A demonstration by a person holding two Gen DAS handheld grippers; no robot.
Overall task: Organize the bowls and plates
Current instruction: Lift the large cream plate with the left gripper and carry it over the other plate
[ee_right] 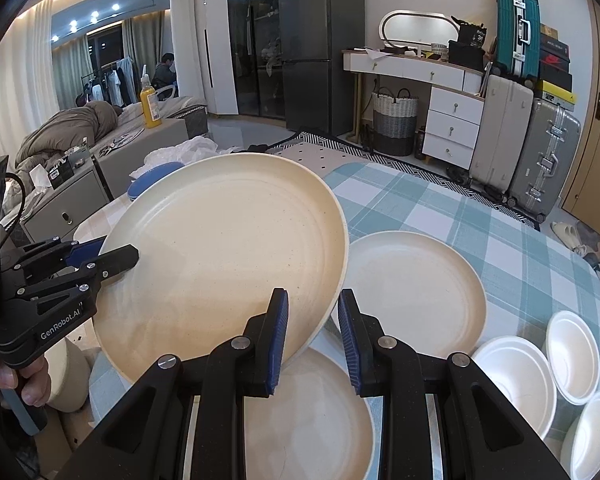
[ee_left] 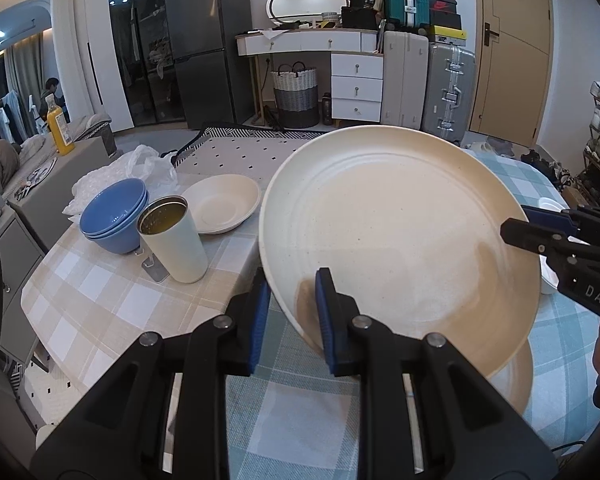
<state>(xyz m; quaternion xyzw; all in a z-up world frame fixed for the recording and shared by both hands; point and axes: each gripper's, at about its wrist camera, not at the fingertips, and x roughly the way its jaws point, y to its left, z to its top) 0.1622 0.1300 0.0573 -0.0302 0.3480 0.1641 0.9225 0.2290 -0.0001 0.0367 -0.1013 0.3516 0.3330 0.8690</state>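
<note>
A large cream plate (ee_left: 400, 240) (ee_right: 228, 256) hangs tilted above the checked tablecloth (ee_right: 440, 208), held at two sides of its rim. At the bottom of the left wrist view my left gripper (ee_left: 294, 312) is shut on its near left rim. My right gripper (ee_right: 312, 336) is shut on the opposite rim and also shows at the right edge (ee_left: 518, 226). Under the raised plate lies another cream plate (ee_right: 308, 420) (ee_left: 512, 380). A third plate (ee_right: 416, 292) rests flat just behind it. Stacked blue bowls (ee_left: 114, 216) and a shallow cream bowl (ee_left: 222, 208) stand at the far left.
A white tumbler (ee_left: 174, 240) stands beside the blue bowls, with a crumpled plastic bag (ee_left: 140, 164) behind them. Three white bowls (ee_right: 516, 380) sit near the table's right edge. A grey cabinet (ee_left: 40, 184) carrying a yellow bottle (ee_left: 60, 128) adjoins the table's left side.
</note>
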